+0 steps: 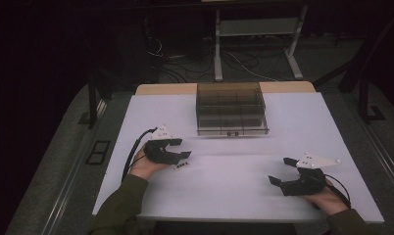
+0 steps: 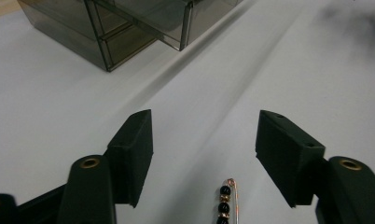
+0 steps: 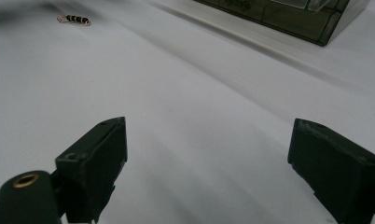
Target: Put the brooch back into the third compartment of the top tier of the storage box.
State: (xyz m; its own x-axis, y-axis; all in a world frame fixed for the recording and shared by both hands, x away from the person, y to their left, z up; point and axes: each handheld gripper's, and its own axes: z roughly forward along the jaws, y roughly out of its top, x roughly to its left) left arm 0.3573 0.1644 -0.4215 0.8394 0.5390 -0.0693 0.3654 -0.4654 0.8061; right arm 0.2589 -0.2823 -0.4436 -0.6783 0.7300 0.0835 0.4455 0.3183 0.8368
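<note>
Left gripper view: left gripper (image 2: 204, 140) jaws parted, untouching, around beaded pin (image 2: 226, 203) at six o'clock; right gripper (image 3: 209, 154) wide, empty.

L tool (image 1: 181, 148) jaws apart, low; R tool (image 1: 280, 170) jaws wide.

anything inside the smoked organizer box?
The smoked organizer box has divided compartments; those showing in the left gripper view look empty. Something dark and small may sit in one compartment in the right gripper view, too blurred to identify. The tinted walls hide the rest.
</note>
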